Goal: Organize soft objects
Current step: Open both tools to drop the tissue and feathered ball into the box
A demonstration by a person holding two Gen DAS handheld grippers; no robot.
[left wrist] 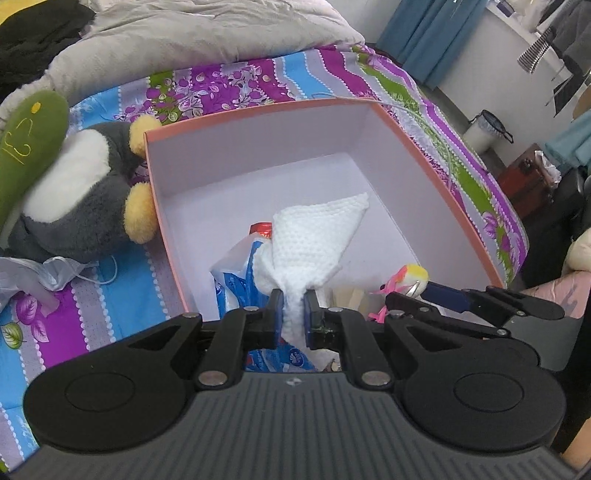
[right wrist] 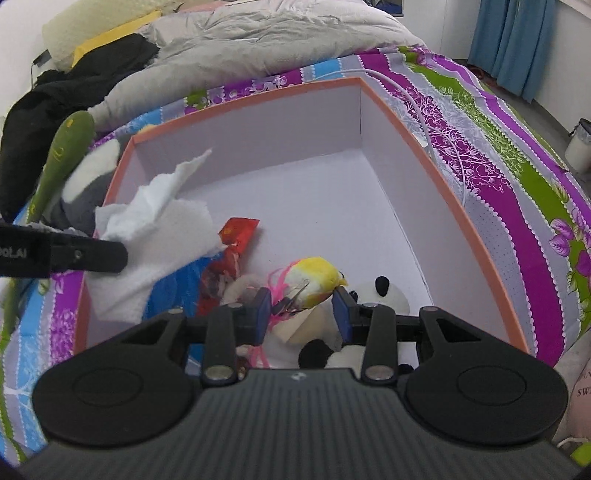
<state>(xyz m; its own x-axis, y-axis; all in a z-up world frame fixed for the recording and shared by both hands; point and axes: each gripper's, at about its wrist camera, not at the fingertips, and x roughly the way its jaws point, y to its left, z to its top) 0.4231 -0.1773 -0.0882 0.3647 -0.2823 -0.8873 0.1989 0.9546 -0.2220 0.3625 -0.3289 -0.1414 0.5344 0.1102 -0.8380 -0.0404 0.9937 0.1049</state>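
Observation:
An open box with an orange rim and white inside sits on the bed. My left gripper is shut on a white knitted cloth and holds it over the box's near left part; the cloth also shows in the right wrist view. Under it lies a blue and white plastic packet with a red top. My right gripper is open over the box's near side, its jaws either side of a small yellow plush toy with pink ribbons. A panda plush lies below it.
A grey and white penguin plush with yellow feet and a green plush lie left of the box. A crumpled mask lies near them. A grey duvet and dark clothes cover the far bed. A white cable runs along the box's right.

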